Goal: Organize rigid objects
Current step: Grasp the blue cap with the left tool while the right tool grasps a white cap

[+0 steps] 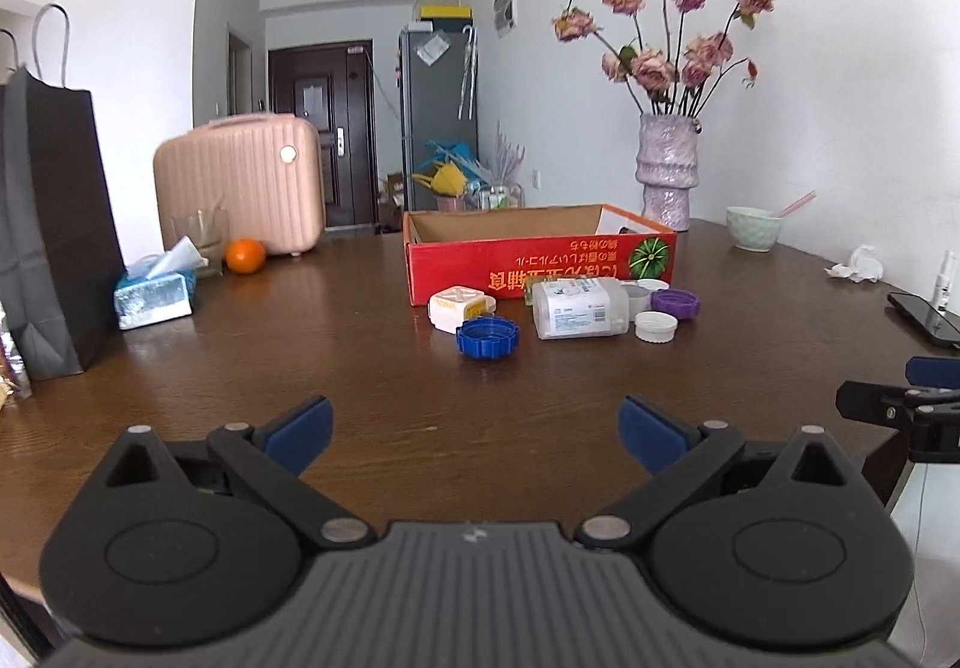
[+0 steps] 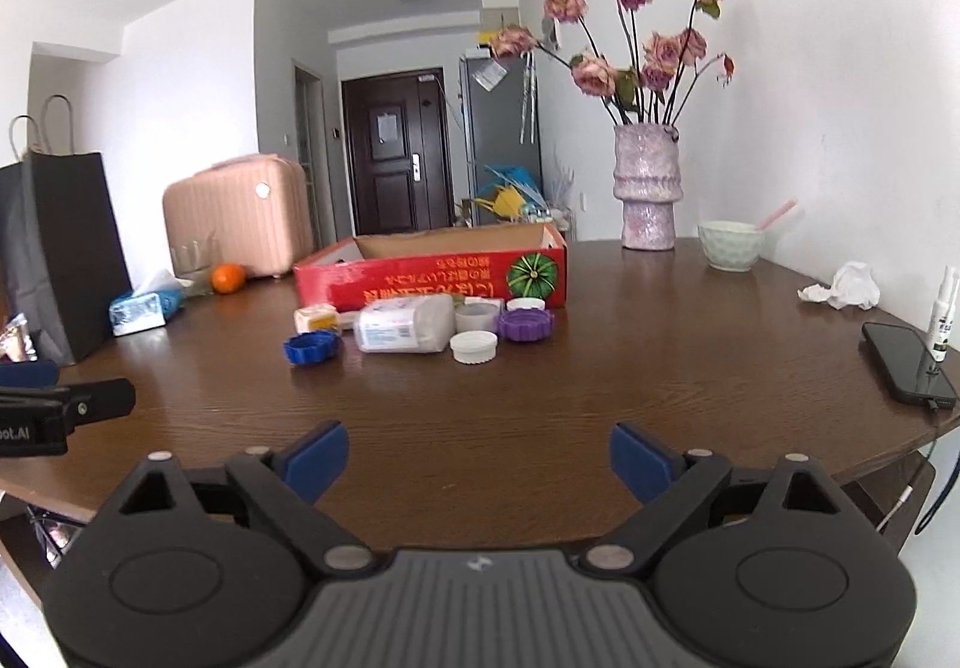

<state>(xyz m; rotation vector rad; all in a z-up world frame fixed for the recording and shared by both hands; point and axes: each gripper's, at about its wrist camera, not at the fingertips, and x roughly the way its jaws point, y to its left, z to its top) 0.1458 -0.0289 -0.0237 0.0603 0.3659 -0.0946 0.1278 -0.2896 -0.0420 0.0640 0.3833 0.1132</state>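
A red cardboard box (image 1: 540, 257) (image 2: 432, 272) lies open-topped on the brown table (image 1: 360, 368) (image 2: 600, 386). In front of it sits a cluster: a blue lid (image 1: 486, 338) (image 2: 312, 349), a white square container (image 1: 459, 306) (image 2: 316, 317), a clear plastic bottle (image 1: 579, 308) (image 2: 403, 330) on its side, a white cap (image 1: 656, 326) (image 2: 474, 347) and a purple lid (image 1: 675, 303) (image 2: 524, 324). My left gripper (image 1: 475, 434) hovers open over the near table, well short of them. The right gripper (image 2: 479, 461) is open too, with nothing between its pads.
A black paper bag (image 1: 48, 230), tissue pack (image 1: 155, 293), orange (image 1: 245, 255) and pink case (image 1: 240, 182) stand at the left. A vase of flowers (image 1: 666, 170), a bowl (image 1: 755, 227), crumpled tissue (image 2: 846, 287), phone (image 2: 906, 362) and spray bottle (image 2: 943, 320) line the right side.
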